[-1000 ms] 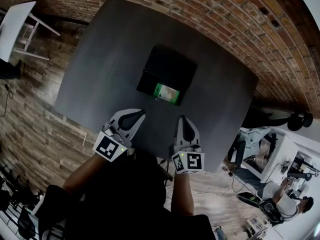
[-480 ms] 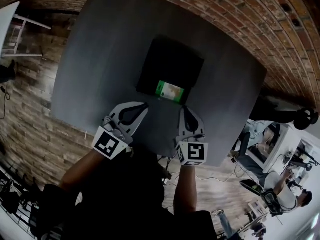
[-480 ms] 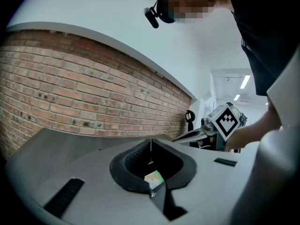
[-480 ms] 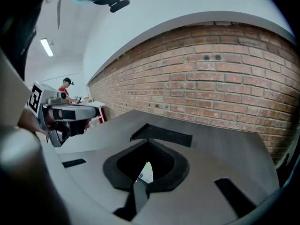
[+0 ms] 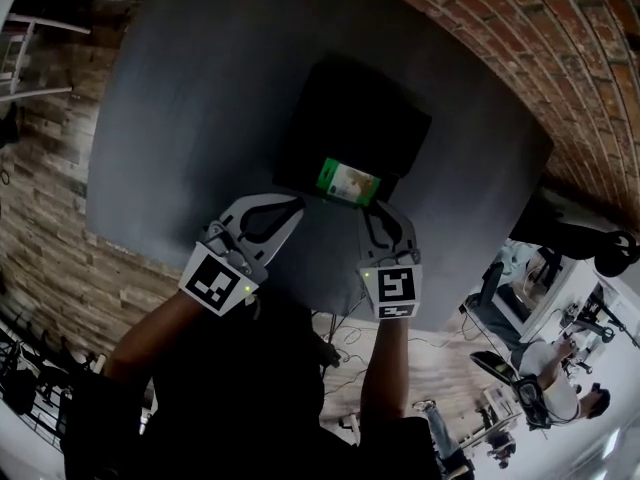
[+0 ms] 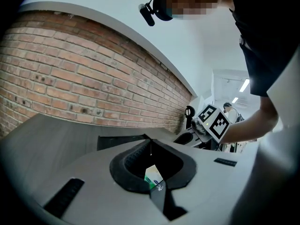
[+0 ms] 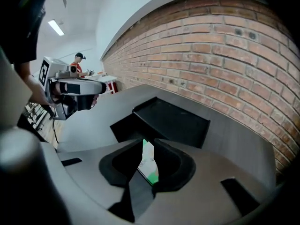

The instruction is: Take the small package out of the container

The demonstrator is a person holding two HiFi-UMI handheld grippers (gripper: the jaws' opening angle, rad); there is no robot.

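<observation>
While one black container (image 5: pixel 360 128) sits on one dark grey table (image 5: pixel 180 118), it holds a single green-and-white small package (image 5: pixel 348 181), which lies against the wall nearest the person. Two grippers hang over the table's near edge. The left gripper (image 5: pixel 297 201) is clenched on nothing, its tips aimed at the container's near left corner. The right gripper (image 5: pixel 383 210) has just been parting its jaws to a narrow gap, with nothing clamped. The package lies just beyond its tips, slightly to their left. Bare tabletop spreads on both sides of the container, and a brick wall runs beyond the far edge.
</observation>
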